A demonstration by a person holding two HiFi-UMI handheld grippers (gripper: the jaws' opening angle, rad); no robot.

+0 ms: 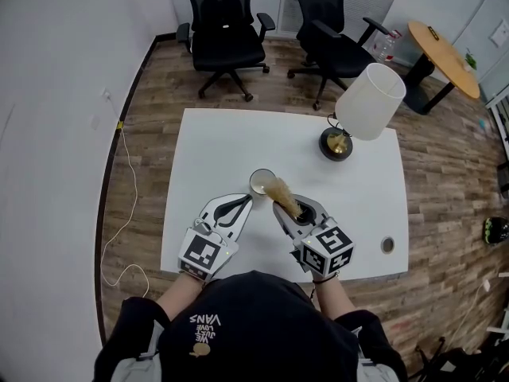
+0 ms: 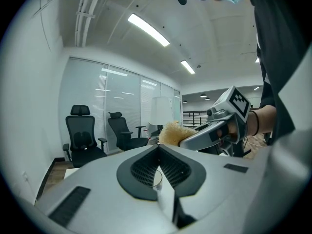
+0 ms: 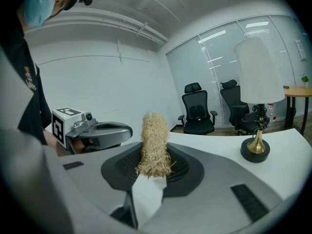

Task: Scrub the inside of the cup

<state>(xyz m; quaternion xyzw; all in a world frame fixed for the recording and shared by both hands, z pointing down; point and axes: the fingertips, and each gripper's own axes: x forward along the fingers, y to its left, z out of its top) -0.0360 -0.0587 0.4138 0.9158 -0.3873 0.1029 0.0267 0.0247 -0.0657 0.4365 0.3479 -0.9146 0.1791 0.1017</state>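
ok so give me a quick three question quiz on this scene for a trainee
1. Multiple choice: what is the right gripper holding? A) a folded cloth B) a straw-coloured fibre scrubber C) a spoon
2. True or false: the lamp has fallen over and lies flat on the table.
3. Fill in: the jaws of the ____ gripper are closed at the rim of the cup.

Key: 1 B. 2 false, it stands upright on its base. 3 left, meaning the left gripper.
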